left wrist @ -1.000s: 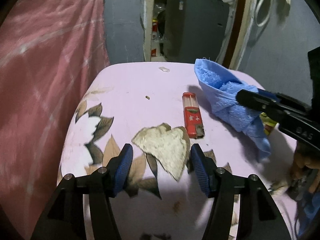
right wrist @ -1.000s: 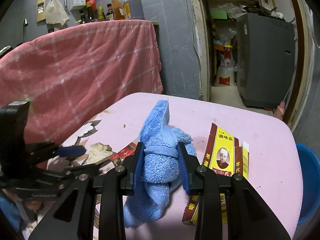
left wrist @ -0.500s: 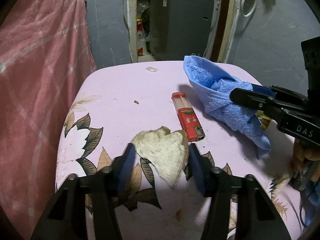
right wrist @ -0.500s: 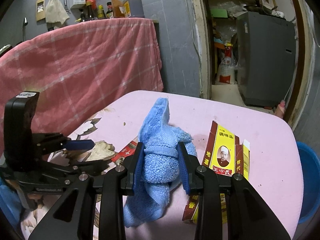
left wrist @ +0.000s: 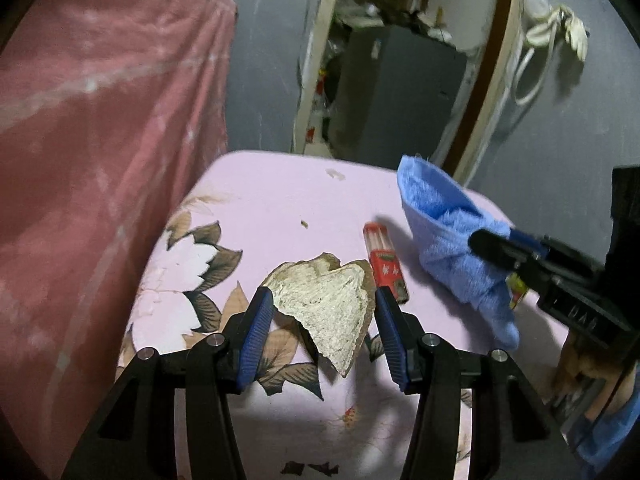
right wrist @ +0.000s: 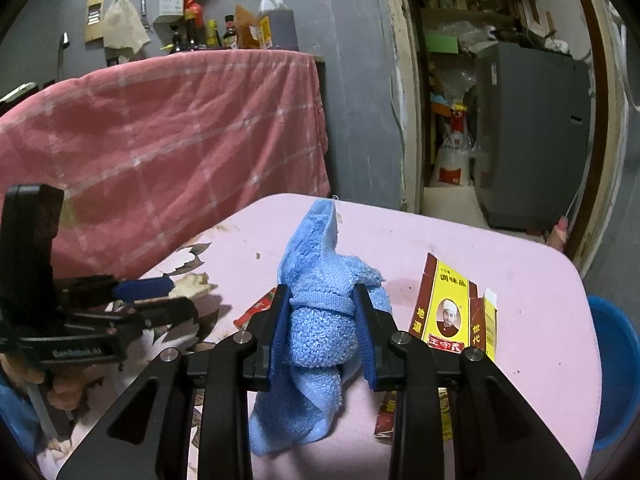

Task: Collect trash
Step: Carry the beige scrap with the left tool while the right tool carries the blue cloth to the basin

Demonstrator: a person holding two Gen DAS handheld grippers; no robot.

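A pale, torn, flat scrap (left wrist: 324, 304) sits between the blue pads of my left gripper (left wrist: 324, 320), and both pads touch its edges just above the pink flowered tabletop (left wrist: 280, 200). A red flat packet (left wrist: 384, 264) lies just right of the scrap. My right gripper (right wrist: 322, 320) is shut on a bunched blue towel (right wrist: 320, 264), which hangs below the fingers. A yellow and brown seasoning box (right wrist: 452, 312) lies flattened to the towel's right. In the right wrist view my left gripper (right wrist: 160, 292) reaches in from the left over the scrap.
Two small crumbs (left wrist: 304, 223) lie farther back on the tabletop. A pink checked blanket (right wrist: 160, 140) hangs along the left side. A blue tub (right wrist: 616, 364) stands off the table's right edge. Behind is a doorway with a grey cabinet (right wrist: 532, 132).
My left gripper's jaws have narrowed onto the pale scrap, and the gripper has shifted and rolled a little. The right gripper and the towel have stayed put.
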